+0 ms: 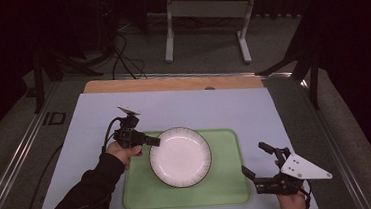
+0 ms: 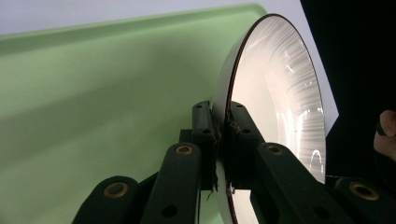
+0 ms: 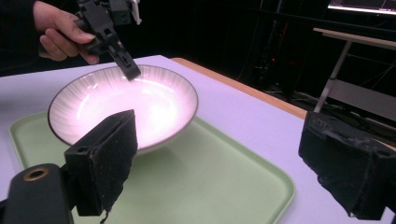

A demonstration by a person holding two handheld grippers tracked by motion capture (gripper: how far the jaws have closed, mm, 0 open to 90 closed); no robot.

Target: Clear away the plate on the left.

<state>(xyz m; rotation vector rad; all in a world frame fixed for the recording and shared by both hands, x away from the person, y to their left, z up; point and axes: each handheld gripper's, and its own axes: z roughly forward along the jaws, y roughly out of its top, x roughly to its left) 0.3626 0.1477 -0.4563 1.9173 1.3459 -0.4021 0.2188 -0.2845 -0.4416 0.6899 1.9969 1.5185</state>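
Item 1: left gripper (image 1: pixel 152 141), left of centre in the high view. Its jaws are pinching the left rim of the plate (image 1: pixel 180 156); in the left gripper view one pad is sitting on each face of the rim (image 2: pixel 223 122), closed tight against the ceramic.

Item 2: right gripper (image 1: pixel 257 162), lower right of the high view, off the tray's right edge. Its jaws are standing wide apart and holding nothing; in the right gripper view the two pads (image 3: pixel 108 158) are framing the plate from a distance.

Item 3: the plate, white and shallow with a dark rim and faint ribbing, is sitting at the middle of the green tray (image 1: pixel 230 183). In the right gripper view its near edge seems to be riding slightly above the tray; whether it is fully lifted I cannot tell.

Handling note (judgement): the step in hand appears to be lifting or shifting the plate by its rim. A one-sided pinch is leaving the far side free to droop, so the grip should be staying deep on the rim, the wrist level, the motion slow. The idle gripper is well placed for supporting the opposite edge.

Count: grippers, two; plates, one; trays, one; table (image 1: pixel 99 116), one.
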